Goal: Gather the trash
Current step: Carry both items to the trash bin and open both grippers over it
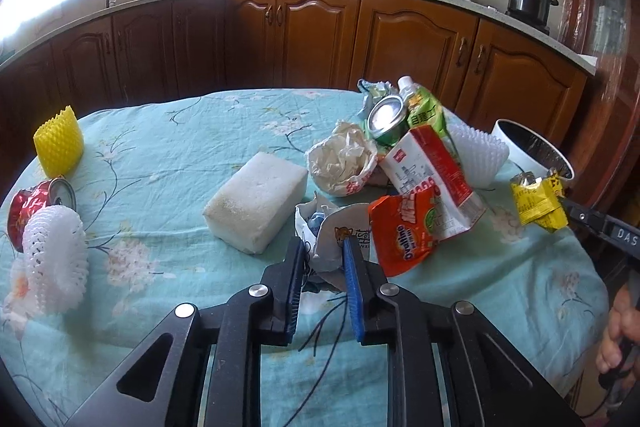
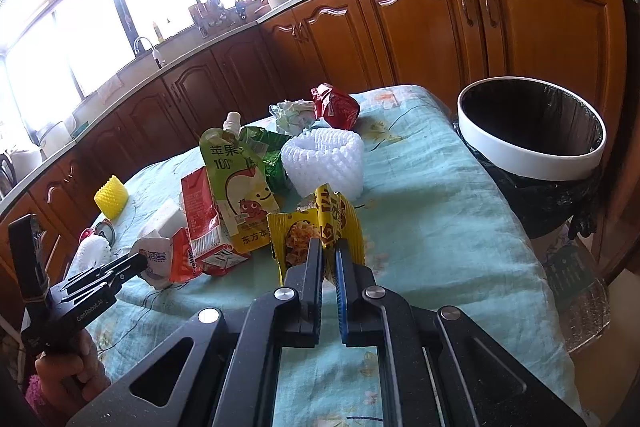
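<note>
My left gripper is shut on a crumpled white paper wrapper at the near edge of the trash pile. My right gripper is shut on a yellow snack packet and holds it above the table; the packet also shows in the left wrist view. The white-rimmed bin with a black liner stands past the table's right edge. The pile holds an orange Ovaltine pouch, a red-and-white carton, a green can and an apple juice pouch.
A white foam block, a yellow foam net, a white foam net and a crushed red can lie on the floral tablecloth. Another white net and a red wrapper lie near the bin. Wooden cabinets stand behind.
</note>
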`<state>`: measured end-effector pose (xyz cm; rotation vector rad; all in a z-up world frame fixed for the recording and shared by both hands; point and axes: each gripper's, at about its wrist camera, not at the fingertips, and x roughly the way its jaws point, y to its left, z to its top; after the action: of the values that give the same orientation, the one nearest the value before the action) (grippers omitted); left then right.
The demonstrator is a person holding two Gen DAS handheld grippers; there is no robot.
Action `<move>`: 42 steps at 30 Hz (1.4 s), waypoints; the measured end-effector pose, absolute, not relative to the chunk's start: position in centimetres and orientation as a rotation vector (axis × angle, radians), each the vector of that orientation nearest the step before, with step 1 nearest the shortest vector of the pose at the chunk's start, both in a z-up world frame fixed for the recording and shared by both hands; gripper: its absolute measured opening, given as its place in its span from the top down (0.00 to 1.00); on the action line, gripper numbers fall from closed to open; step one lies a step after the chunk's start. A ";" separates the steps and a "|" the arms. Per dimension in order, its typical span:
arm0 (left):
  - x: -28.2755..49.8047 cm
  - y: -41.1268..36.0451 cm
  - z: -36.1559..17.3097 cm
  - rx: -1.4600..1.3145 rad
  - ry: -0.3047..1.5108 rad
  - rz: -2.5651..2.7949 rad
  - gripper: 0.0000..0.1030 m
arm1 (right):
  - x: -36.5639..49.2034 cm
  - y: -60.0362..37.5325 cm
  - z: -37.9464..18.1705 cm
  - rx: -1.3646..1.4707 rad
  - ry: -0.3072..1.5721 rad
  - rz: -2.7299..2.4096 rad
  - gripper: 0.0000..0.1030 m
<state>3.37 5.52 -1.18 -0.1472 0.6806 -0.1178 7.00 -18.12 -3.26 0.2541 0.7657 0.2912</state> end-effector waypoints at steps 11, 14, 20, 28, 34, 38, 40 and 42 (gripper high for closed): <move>3.7 0.0 4.1 -0.128 0.570 -0.310 0.82 | 6.3 -21.0 -1.8 0.280 0.725 0.265 0.94; 3.7 -1.9 4.7 -0.113 0.572 -0.362 0.82 | 6.3 -22.3 -1.8 0.286 0.723 0.244 0.94; 4.9 -5.1 5.0 -0.093 0.621 -0.432 0.82 | 6.5 -24.8 -1.9 0.300 0.720 0.202 0.94; 7.6 -9.0 5.7 -0.037 0.660 -0.479 0.82 | 8.0 -28.8 -1.7 0.320 0.709 0.137 0.94; 10.3 -12.7 6.3 -0.018 0.678 -0.503 0.82 | 10.0 -32.1 -1.4 0.324 0.709 0.089 0.94; 12.5 -14.7 6.5 -0.018 0.695 -0.523 0.82 | 11.8 -34.3 -1.5 0.329 0.716 0.053 0.94; 14.5 -16.1 6.1 -0.015 0.700 -0.527 0.82 | 12.9 -35.3 -1.5 0.338 0.723 0.046 0.94; 16.3 -17.2 5.7 -0.013 0.712 -0.532 0.82 | 13.8 -36.2 -1.6 0.333 0.729 0.037 0.94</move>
<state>16.28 -17.20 5.71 -0.0127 0.7121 -0.5318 13.84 -36.15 -1.55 0.3332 0.7290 0.0368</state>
